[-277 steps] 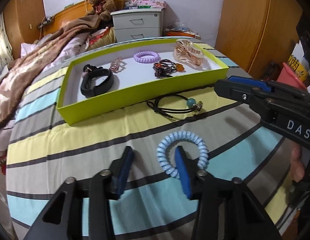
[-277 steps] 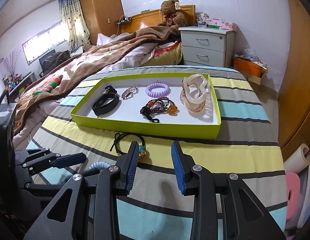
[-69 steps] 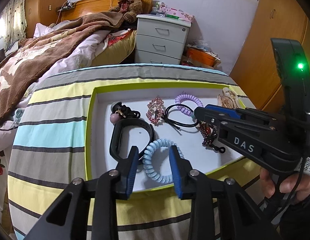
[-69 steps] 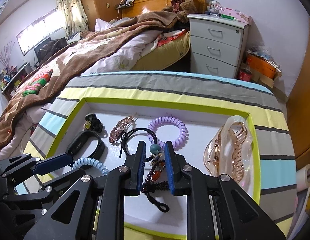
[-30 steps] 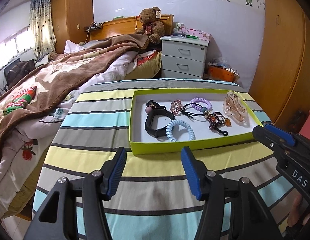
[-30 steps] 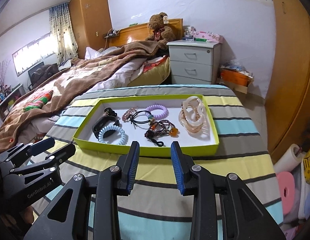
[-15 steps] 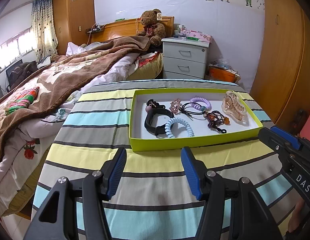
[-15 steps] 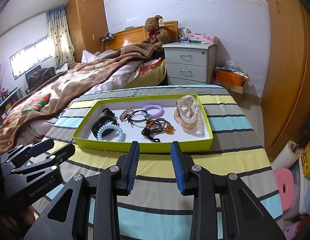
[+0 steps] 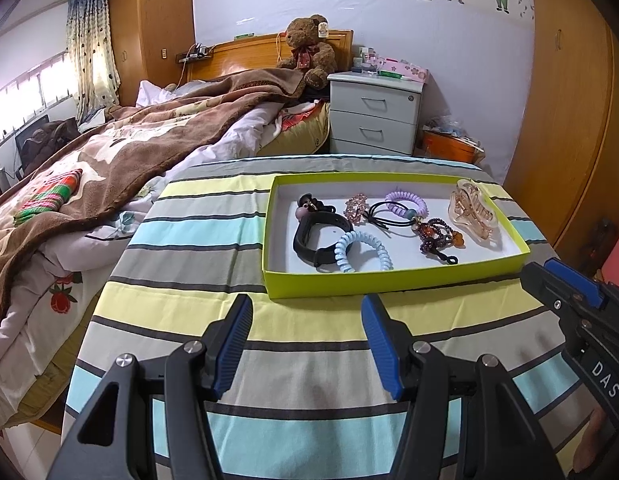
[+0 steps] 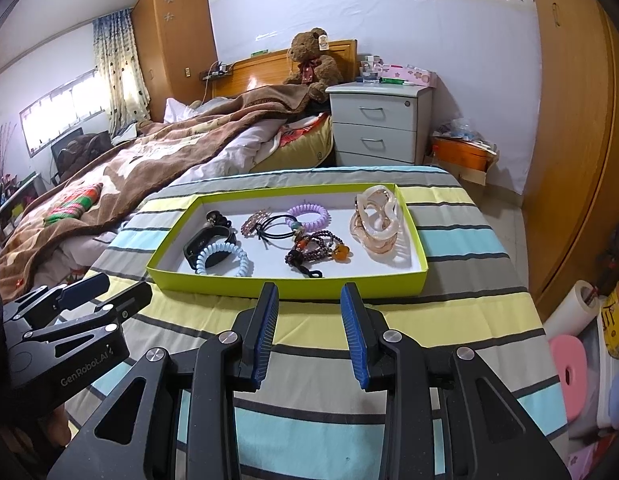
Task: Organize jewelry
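A lime-green tray (image 9: 393,280) sits at centre frame on a striped cloth (image 9: 213,240), holding every piece of jewelry in sight: a black wristband (image 9: 309,236) with a pale blue coil bracelet (image 9: 363,250) lying against it at the tray's near left, a pink rhinestone clip (image 9: 355,209), a black cord tie (image 9: 383,216) and a lilac coil bracelet (image 9: 405,203) along the far side, a dark beaded bracelet (image 9: 437,236) in the middle, and a large amber claw clip (image 9: 473,212) at the right end. Nothing lies loose on the cloth around it, so the sorting looks finished. In the lower half of each wrist view, the left gripper (image 9: 307,342) and the right gripper (image 10: 309,330) hang short of the tray's near wall, jaws parted and gripping nothing, apparently pulled clear so the collected pieces stay undisturbed. A teddy bear (image 9: 307,52) looks on from the headboard at upper centre.
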Demonstrator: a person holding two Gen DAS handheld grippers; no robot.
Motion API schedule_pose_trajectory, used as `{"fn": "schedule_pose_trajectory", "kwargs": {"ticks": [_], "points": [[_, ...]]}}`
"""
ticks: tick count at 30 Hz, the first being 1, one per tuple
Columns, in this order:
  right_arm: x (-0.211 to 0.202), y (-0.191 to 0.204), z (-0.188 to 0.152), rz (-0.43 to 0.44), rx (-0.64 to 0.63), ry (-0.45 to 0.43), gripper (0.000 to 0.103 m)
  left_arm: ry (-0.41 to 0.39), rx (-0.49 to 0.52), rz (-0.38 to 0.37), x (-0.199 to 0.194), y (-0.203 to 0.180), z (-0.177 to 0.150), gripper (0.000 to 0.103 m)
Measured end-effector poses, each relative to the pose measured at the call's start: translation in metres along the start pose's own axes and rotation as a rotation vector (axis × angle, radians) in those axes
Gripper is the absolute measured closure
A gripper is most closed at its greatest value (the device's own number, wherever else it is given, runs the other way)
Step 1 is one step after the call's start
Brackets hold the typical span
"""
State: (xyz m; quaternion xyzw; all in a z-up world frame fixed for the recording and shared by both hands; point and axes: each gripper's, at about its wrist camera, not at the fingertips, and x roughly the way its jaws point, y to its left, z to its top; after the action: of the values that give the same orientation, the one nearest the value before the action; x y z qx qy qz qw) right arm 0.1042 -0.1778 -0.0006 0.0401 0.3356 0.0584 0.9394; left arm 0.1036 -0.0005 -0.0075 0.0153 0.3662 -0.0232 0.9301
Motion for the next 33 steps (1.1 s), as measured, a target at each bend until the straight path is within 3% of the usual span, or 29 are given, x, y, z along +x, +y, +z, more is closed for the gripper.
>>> {"fn": "schedule_pose_trajectory", "kwargs": {"ticks": [33], "points": [[-0.0032,0.0029,-0.0033,0.005,-0.002,0.005,0.070,0.009,-0.007,0.006,0.0026,0.0017,-0.0015,0.044]]}}
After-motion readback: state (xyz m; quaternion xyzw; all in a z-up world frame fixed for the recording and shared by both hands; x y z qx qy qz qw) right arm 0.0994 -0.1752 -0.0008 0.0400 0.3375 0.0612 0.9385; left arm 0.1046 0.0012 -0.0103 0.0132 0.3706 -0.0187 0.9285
